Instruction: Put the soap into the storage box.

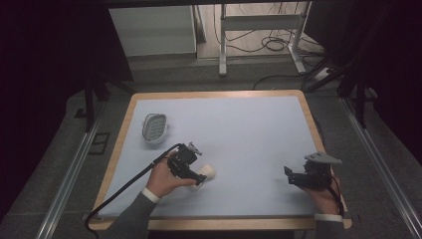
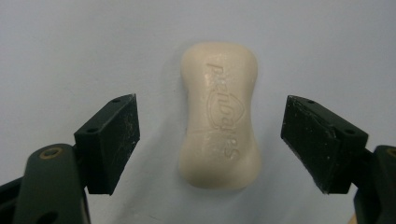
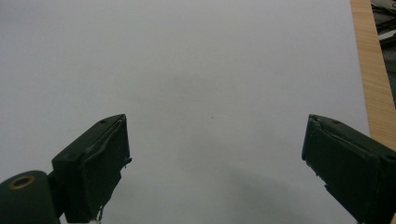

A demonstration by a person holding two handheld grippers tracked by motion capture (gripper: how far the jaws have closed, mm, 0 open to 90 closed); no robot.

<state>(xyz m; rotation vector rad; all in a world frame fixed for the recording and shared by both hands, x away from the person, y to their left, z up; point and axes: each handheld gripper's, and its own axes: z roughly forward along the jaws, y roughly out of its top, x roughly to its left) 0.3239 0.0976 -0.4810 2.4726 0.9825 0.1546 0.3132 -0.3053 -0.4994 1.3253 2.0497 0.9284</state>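
Observation:
A cream bar of soap (image 2: 219, 114) with an embossed logo lies flat on the pale blue mat (image 1: 249, 129). My left gripper (image 2: 210, 140) hovers right over it, open, one jaw on each side of the bar and neither touching it. From above, the soap (image 1: 208, 172) peeks out just right of the left gripper (image 1: 195, 175). A grey soap dish (image 1: 155, 128) with a slotted tray sits at the mat's left, beyond the left hand. My right gripper (image 1: 289, 175) rests low near the front right, open over bare mat (image 3: 215, 93).
The mat covers a wooden table whose edge (image 3: 373, 93) runs close to the right gripper. A black cable (image 1: 124, 186) trails from the left gripper off the front left corner. Beyond the table stand a metal frame (image 1: 259, 30) and floor cables.

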